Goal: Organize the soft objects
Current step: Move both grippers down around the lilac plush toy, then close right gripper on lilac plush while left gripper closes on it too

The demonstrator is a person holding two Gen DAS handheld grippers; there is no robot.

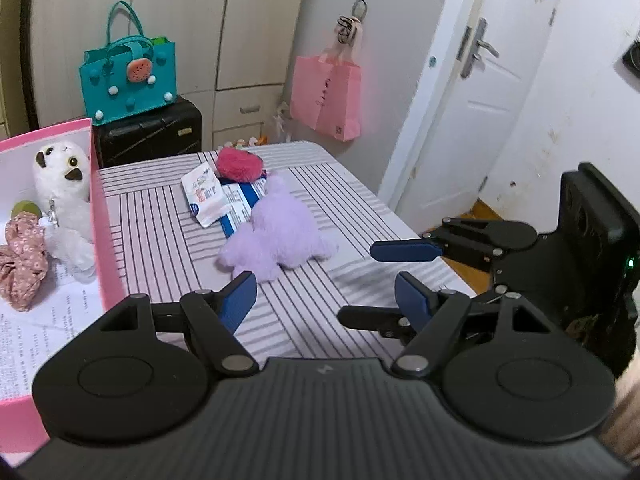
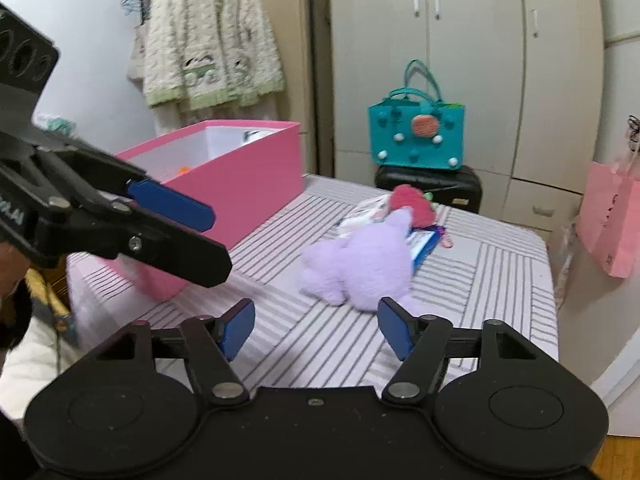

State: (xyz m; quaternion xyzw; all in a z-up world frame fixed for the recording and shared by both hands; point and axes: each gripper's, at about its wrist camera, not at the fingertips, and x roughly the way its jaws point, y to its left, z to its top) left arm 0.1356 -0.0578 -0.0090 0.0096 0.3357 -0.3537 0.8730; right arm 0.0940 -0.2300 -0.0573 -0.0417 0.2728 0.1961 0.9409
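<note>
Reaching with both at once risks the left gripper [image 1: 324,300] and right gripper [image 2: 316,328] knocking together, or dragging the packets [image 1: 218,200] off along with the purple plush toy [image 1: 280,232]. Both angled downward side by side over the near edge of the striped table [image 1: 160,216], jaws released, nothing held. Toy mid-table, pink box [image 2: 240,184] at the left edge, red fluffy thing [image 1: 240,164] farthest

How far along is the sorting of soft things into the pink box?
Done: the white plush and floral scrunchie lie in the pink box. In hand: nothing; the left gripper and right gripper are open. Left: the purple plush and red plush on the table.
</note>
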